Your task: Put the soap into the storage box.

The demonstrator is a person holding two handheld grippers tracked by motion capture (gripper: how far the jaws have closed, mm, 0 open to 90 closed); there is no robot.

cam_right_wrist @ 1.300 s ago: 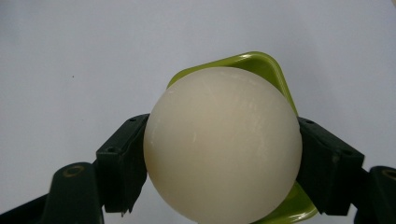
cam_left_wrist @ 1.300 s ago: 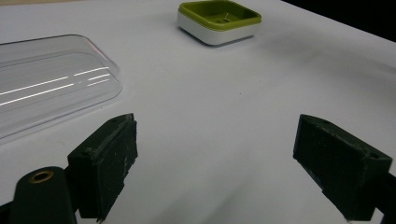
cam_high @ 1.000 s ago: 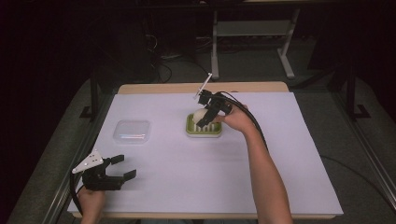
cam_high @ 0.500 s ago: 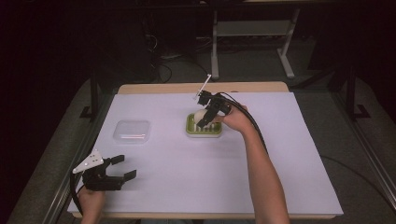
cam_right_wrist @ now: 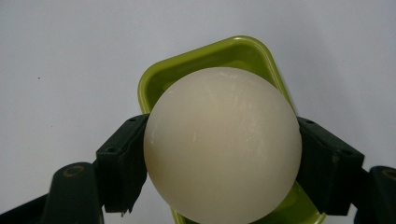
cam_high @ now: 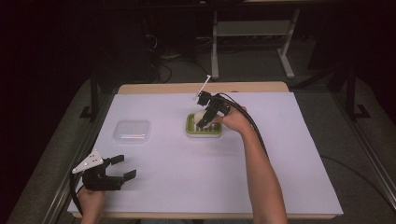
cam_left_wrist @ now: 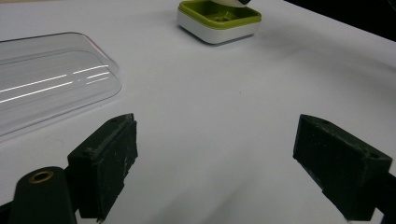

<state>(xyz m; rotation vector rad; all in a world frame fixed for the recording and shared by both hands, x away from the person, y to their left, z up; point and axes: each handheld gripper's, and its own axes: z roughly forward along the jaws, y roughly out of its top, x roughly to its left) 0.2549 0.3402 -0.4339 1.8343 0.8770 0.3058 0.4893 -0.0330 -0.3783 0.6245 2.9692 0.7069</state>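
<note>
White-covered table (cam_high: pixel 280 154), dark room. Little has changed: right gripper (cam_high: pixel 204 120) stays clamped on the cream soap bar (cam_right_wrist: pixel 222 144) over the green soap dish (cam_high: pixel 204 132), mid-table; placing or lifting unclear. Left gripper (cam_high: pixel 114 173) idles wide open, near-left corner.

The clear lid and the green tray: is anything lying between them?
No. In the high view, only bare white table cover separates the clear lid from the green tray.

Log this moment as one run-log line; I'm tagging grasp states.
right gripper: shut on cream soap bar, over green soap dish | left gripper: open, idle near table edge | clear lid: on table, untouched
</note>
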